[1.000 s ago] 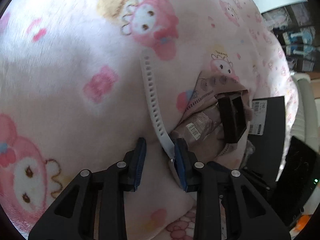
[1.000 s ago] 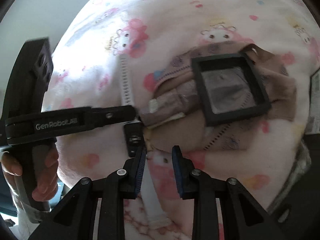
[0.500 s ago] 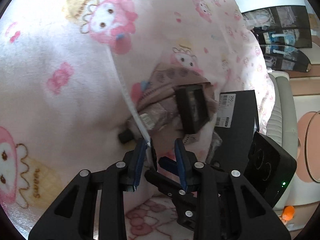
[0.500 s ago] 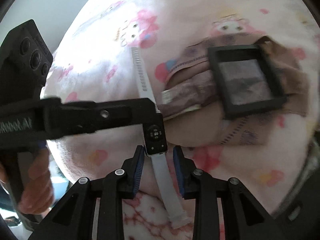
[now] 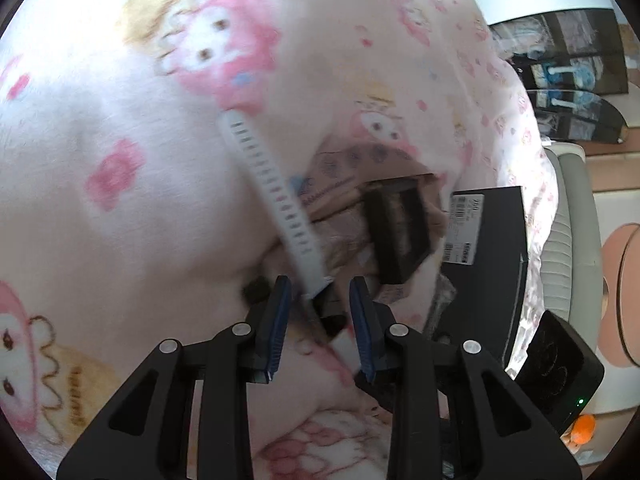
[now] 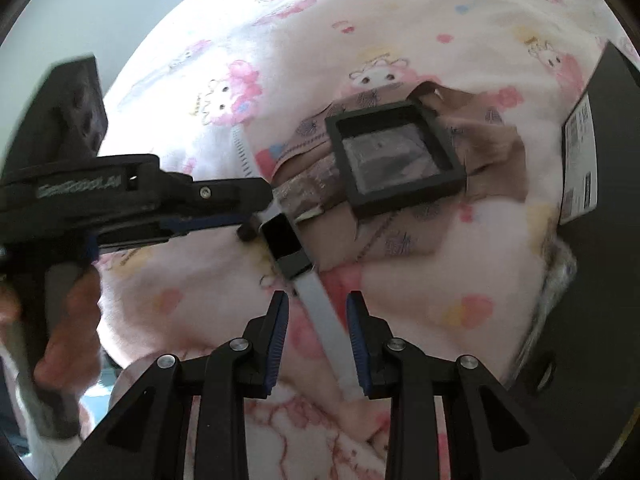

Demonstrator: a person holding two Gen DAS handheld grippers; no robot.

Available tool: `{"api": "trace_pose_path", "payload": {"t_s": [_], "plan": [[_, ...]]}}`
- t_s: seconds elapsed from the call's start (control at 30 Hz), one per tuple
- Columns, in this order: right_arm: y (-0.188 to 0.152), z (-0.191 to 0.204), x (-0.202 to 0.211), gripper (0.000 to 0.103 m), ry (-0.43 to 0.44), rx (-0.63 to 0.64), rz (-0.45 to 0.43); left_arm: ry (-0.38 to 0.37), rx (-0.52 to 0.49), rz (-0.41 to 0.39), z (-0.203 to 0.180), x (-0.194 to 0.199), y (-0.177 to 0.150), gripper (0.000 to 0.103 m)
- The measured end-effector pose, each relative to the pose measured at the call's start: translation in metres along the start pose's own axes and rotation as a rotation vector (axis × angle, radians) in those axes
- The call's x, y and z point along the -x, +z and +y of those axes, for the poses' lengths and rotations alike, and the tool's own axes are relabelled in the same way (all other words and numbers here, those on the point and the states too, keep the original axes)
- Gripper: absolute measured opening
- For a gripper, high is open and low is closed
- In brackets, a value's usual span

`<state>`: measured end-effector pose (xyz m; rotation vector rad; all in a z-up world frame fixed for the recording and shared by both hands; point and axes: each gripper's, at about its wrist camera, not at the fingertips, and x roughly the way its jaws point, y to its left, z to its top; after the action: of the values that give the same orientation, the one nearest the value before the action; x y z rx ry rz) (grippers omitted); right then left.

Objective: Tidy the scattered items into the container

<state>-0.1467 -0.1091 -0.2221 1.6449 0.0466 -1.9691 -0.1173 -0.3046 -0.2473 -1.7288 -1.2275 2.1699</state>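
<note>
Two grippers over pink cartoon-print fleece blanket [image 6: 400, 20]. Left gripper [image 5: 320, 300] fingers apart, white-strap smartwatch [image 6: 286, 244] between them, seemingly unclamped, view blurry. Right gripper [image 6: 316, 316] fingers apart over strap, beside square black frame box [image 6: 394, 158].

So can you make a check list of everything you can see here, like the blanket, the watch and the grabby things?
Surface: pink cartoon-print blanket, soft and rumpled.
Job's things: smartwatch with a pale strap lies flat on the blanket; black square frame rests on a brown cloth pouch.
Container: black box with a white label, at the blanket's edge.
Clutter: crinkled clear wrapper beside the box.
Grippers: left gripper open, around the watch; right gripper open, straddling the strap.
Cables: nothing seen.
Surroundings: glass shelves beyond the blanket; blurred.
</note>
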Motion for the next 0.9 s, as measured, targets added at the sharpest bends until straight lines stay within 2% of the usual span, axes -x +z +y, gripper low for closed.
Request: {"api": "trace_pose_path", "payload": {"t_s": [0.07,0.13,0.17,0.23,0.3,0.37,0.43,0.5,0.53,0.6,0.7,0.73,0.83,0.9], "plan": [[-0.003,-0.002,-0.006,0.026,0.027,-0.006,0.032,-0.031,0.030,0.026,0.008,-0.007,0.001,0.029],[-0.003,-0.002,-0.011,0.026,-0.018,-0.010,0.036,-0.029,0.030,0.021,0.009,-0.009,0.002,0.029],[-0.003,-0.002,-0.010,0.026,-0.012,-0.012,0.027,-0.034,0.028,0.014,0.008,-0.009,0.004,0.029],[-0.003,-0.001,-0.007,0.026,0.038,-0.014,0.014,-0.040,0.037,0.004,0.009,-0.009,0.006,0.025],[-0.002,0.001,-0.013,0.026,0.015,0.023,0.034,-0.020,0.042,-0.035,0.010,-0.005,0.008,0.019],[-0.001,0.001,-0.025,0.026,-0.044,0.059,0.066,-0.018,0.047,-0.070,0.011,0.000,0.011,0.019],[0.001,-0.004,-0.029,0.026,-0.027,0.039,0.072,-0.050,0.068,-0.088,0.014,0.003,0.017,0.023],[0.003,-0.006,-0.028,0.026,-0.042,0.041,0.053,-0.066,0.081,-0.092,0.017,0.001,0.026,0.023],[0.004,-0.007,-0.027,0.026,-0.080,0.048,0.037,-0.030,0.085,-0.090,0.018,-0.002,0.029,0.018],[0.006,-0.009,-0.027,0.026,-0.107,0.043,0.028,-0.022,0.077,-0.100,0.017,-0.001,0.029,0.015],[0.010,-0.011,-0.021,0.026,-0.132,0.036,0.004,-0.022,0.082,-0.158,0.017,0.013,0.017,0.009],[0.011,-0.012,-0.017,0.026,-0.133,0.026,-0.012,0.003,0.084,-0.185,0.018,0.020,0.011,0.002],[0.015,-0.017,-0.004,0.026,-0.157,-0.014,-0.072,0.034,0.125,-0.246,0.030,0.039,-0.012,0.002],[0.016,-0.017,0.003,0.026,-0.224,-0.011,-0.114,0.052,0.149,-0.259,0.038,0.047,-0.026,0.003]]}}
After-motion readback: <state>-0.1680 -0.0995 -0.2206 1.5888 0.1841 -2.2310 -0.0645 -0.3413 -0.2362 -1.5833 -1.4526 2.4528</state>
